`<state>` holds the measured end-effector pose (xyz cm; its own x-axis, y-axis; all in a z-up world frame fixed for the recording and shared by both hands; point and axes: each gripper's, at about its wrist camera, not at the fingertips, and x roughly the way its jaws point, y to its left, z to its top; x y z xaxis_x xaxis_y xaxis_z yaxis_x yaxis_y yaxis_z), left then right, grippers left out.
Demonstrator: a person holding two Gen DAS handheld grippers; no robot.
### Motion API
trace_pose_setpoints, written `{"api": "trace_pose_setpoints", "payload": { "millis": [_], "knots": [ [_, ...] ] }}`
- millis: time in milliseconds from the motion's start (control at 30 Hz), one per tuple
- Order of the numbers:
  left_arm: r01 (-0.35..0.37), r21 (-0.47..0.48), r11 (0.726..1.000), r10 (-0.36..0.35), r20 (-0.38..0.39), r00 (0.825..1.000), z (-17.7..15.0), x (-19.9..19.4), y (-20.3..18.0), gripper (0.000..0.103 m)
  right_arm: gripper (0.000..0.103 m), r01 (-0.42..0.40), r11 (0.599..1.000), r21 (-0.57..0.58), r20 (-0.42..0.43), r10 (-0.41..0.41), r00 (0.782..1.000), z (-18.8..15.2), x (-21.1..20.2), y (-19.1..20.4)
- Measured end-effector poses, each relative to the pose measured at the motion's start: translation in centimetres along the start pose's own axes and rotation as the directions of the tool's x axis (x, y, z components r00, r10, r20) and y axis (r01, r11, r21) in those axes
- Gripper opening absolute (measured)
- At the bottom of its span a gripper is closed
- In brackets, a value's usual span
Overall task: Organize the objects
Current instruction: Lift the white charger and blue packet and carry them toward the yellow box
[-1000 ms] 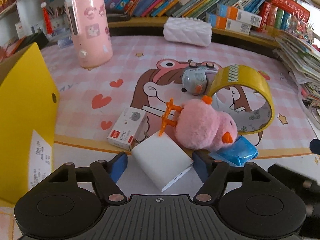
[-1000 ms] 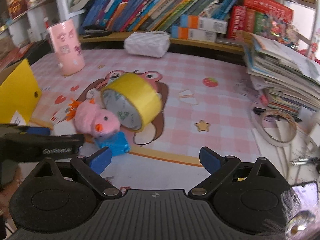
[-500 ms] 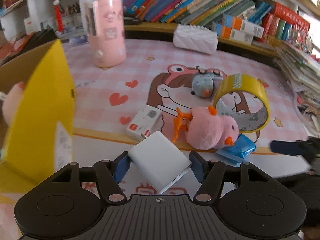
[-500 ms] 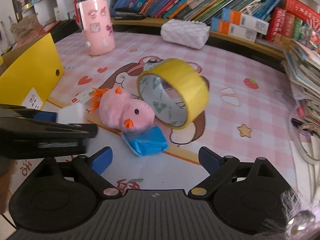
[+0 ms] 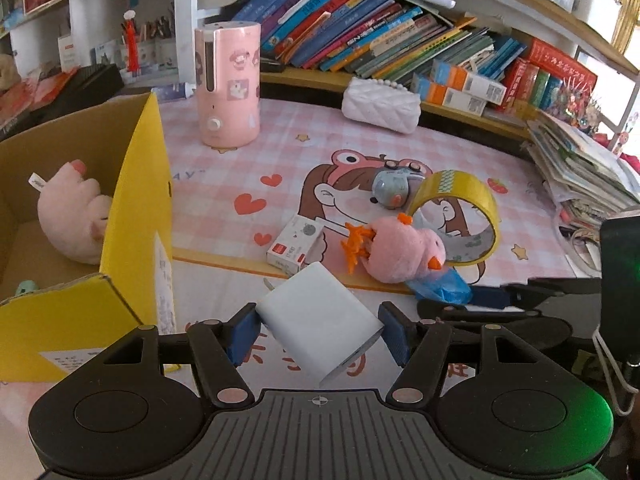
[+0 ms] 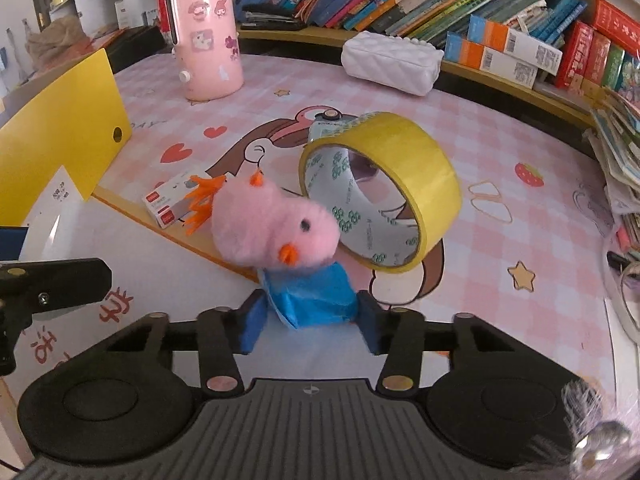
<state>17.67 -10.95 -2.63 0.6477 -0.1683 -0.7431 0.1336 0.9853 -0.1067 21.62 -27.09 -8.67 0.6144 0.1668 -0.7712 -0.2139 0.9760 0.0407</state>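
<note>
- The left gripper (image 5: 318, 330) carries a white block (image 5: 318, 322) clear of the surface (image 5: 224, 288), its jaws clamped on the block's two opposite sides; the block sits skewed between the blue pads, one corner pointing down.
- Just to its left stands the open yellow cardboard box (image 5: 136, 216), which already holds a pink plush toy (image 5: 76, 216) against its inner wall. That makes the box the likely collecting point, and the block looks bound for it.
- The right gripper (image 6: 310, 322) is low over the surface, its jaws closing on a blue packet (image 6: 312, 294) that lies between the pads; they appear to be touching its sides.
- The packet is partly pinned under a pink chick toy (image 6: 272, 226), which leans against an upright roll of yellow tape (image 6: 384, 192). Lifting the packet may well tip the chick or set the roll rolling.
- A small white-and-red carton (image 6: 172, 198) lies behind the chick, and a grey round gadget (image 5: 390, 192) sits just behind the tape; both are untouched and, by the look of it, still to be sorted.
- A pink cylinder (image 5: 228, 88) and a white quilted pouch (image 5: 380, 106) stand well back near the bookshelf.
</note>
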Motion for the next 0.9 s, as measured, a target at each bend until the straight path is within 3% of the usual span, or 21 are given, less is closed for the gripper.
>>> {"api": "trace_pose_setpoints", "payload": {
  "millis": [567,900],
  "knots": [
    [0.121,0.037,0.992,-0.123,0.037,0.992,-1.9,-3.0,1.3,0.064,0.035,0.093,0.992,0.082,0.065,-0.098,0.993,-2.2,-6.8,2.6],
    [0.136,0.019,0.991,-0.137,0.057,0.989,-4.4,-6.5,4.9,0.064,0.035,0.106,0.99,0.092,0.063,-0.112,0.992,-4.1,-9.2,7.1]
  ]
}}
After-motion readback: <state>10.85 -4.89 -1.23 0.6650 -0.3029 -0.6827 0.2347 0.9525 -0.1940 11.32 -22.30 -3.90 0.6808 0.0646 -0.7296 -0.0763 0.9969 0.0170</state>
